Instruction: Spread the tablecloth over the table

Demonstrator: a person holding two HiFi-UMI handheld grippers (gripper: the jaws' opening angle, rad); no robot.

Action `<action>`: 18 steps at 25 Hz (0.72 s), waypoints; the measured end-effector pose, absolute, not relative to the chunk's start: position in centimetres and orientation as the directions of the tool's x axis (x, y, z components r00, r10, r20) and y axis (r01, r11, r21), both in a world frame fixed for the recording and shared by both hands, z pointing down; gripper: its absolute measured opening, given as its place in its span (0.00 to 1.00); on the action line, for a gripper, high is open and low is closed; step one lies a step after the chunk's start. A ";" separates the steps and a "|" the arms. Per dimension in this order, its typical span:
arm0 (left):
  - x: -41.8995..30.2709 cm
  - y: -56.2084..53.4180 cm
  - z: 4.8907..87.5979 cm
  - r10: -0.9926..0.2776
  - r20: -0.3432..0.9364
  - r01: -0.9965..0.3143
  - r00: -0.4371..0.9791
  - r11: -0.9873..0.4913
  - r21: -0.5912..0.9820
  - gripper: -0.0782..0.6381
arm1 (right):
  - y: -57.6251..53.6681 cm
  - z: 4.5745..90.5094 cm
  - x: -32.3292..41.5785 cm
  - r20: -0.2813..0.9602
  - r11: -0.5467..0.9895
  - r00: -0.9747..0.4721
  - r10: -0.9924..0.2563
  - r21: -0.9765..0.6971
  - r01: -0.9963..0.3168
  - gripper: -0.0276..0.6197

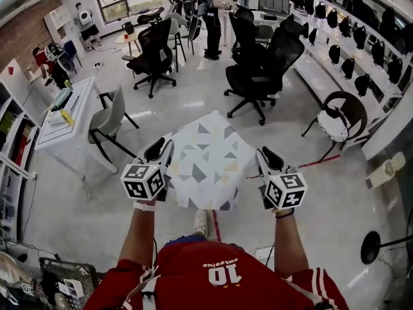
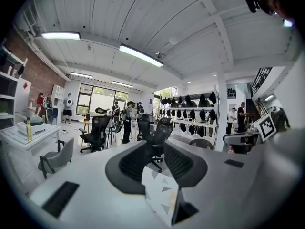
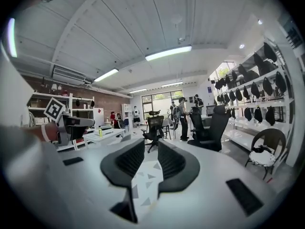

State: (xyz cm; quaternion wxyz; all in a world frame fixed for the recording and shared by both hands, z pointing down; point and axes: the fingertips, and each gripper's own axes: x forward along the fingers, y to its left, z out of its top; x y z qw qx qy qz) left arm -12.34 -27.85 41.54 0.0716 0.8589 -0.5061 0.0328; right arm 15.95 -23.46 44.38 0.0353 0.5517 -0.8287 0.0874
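Note:
The tablecloth (image 1: 206,163), white with grey and yellow triangles, hangs stretched in the air in front of me in the head view. It hides whatever is below it. My left gripper (image 1: 161,148) is shut on its left edge and my right gripper (image 1: 270,155) on its right edge, both raised and pointing nearly level. In the left gripper view a fold of the tablecloth (image 2: 159,194) sits pinched deep between the dark jaws of the left gripper (image 2: 155,156). The right gripper view shows the same, with a strip of tablecloth (image 3: 144,187) inside the right gripper (image 3: 145,159).
Black office chairs (image 1: 261,63) (image 1: 153,53) stand beyond the cloth. A grey chair (image 1: 110,118) and a white desk (image 1: 61,118) are at the left, and a round chair (image 1: 335,118) at the right. People (image 1: 211,15) stand at the back, and shelves of bags (image 1: 361,37) line the right wall.

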 end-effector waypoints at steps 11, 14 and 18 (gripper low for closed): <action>-12.1 -26.7 39.5 -0.869 0.105 -0.875 0.483 -0.481 0.048 0.27 | -21.9 42.3 16.3 0.124 0.356 -0.364 -0.923 -0.086 -0.931 0.19; -12.0 -26.8 39.3 -0.868 0.095 -0.873 0.487 -0.485 0.041 0.27 | -21.9 42.0 16.4 0.114 0.342 -0.350 -0.930 -0.084 -0.936 0.19; -12.3 -27.0 38.8 -0.866 0.083 -0.870 0.494 -0.493 0.029 0.26 | -22.0 41.5 15.8 0.112 0.314 -0.321 -0.941 -0.070 -0.947 0.18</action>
